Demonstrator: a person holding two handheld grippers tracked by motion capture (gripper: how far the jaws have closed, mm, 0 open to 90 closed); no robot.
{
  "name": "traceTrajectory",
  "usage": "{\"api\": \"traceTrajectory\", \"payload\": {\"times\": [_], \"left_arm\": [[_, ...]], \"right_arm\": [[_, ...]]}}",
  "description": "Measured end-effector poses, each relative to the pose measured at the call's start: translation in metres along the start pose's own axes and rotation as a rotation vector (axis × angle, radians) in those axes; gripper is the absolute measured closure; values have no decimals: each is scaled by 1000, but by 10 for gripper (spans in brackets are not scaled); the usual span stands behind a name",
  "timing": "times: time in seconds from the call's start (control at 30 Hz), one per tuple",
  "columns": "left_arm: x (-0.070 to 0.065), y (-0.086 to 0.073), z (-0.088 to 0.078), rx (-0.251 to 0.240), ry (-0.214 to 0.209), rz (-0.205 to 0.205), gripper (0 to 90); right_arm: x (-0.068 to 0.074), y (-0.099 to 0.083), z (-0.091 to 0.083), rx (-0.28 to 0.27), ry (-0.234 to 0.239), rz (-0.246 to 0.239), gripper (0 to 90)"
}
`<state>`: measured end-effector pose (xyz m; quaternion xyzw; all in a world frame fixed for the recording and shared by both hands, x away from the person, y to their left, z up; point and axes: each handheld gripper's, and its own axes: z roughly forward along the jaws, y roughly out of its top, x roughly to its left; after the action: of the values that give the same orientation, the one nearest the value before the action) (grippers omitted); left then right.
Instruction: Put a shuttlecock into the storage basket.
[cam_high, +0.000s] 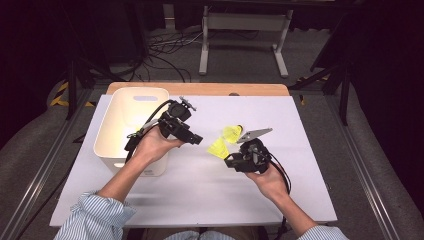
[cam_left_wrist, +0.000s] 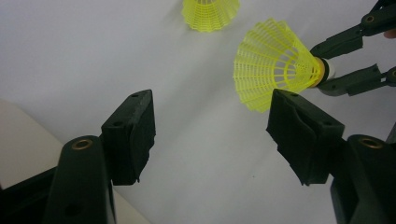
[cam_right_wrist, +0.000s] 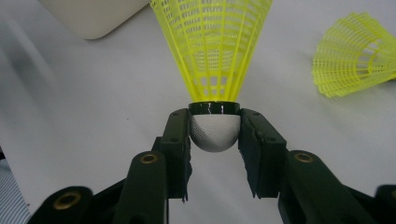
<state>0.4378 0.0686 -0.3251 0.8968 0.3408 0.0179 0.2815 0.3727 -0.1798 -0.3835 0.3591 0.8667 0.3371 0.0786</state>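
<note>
Pinching a yellow shuttlecock (cam_right_wrist: 212, 51) by its white rounded cork, my right gripper (cam_right_wrist: 215, 135) has both pads pressed against the sides of that cork, with the black band just above them and the mesh skirt flaring away from me. In the high view that same shuttlecock (cam_high: 218, 147) hangs above the white worktop (cam_high: 300, 195), just left of my right gripper (cam_high: 231, 159).

My left gripper (cam_left_wrist: 210, 126) is spread wide with nothing between its pads — in its own view the held shuttlecock (cam_left_wrist: 273, 70) sits just beyond the far pad, apart from it, with the right gripper's black fingers (cam_left_wrist: 345, 39) clamped on the cork end. In the high view my left gripper (cam_high: 195, 139) points toward the shuttlecock from the left, near it but not touching.

A second yellow shuttlecock (cam_high: 232, 132) lies on the worktop just behind the held one — it also shows at the top edge of the left gripper view (cam_left_wrist: 210, 14) and off to the side in the right gripper view (cam_right_wrist: 357, 56). A white bin (cam_high: 120, 150) stands on the worktop's left part, beside my left hand (cam_high: 152, 147).
</note>
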Motion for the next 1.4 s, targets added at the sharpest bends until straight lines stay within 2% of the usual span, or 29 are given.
{"api": "traceTrajectory", "payload": {"times": [0.33,0.37,0.67,0.87,1.0,1.4], "left_arm": [[-3,0,3,2,-22,-7,351],[-2,0,4,5,-20,2,354],[-5,2,9,20,-60,1,381],[-5,2,12,29,-82,-1,437],[-6,2,12,34,-97,6,505],[-9,2,15,51,-124,27,631]], "right_arm": [[3,6,3,9,6,-7,647],[3,6,4,8,6,-9,647],[4,11,6,10,8,-12,647],[8,15,8,8,15,-19,647],[11,20,10,10,19,-27,647],[12,26,16,10,20,-29,647]]}}
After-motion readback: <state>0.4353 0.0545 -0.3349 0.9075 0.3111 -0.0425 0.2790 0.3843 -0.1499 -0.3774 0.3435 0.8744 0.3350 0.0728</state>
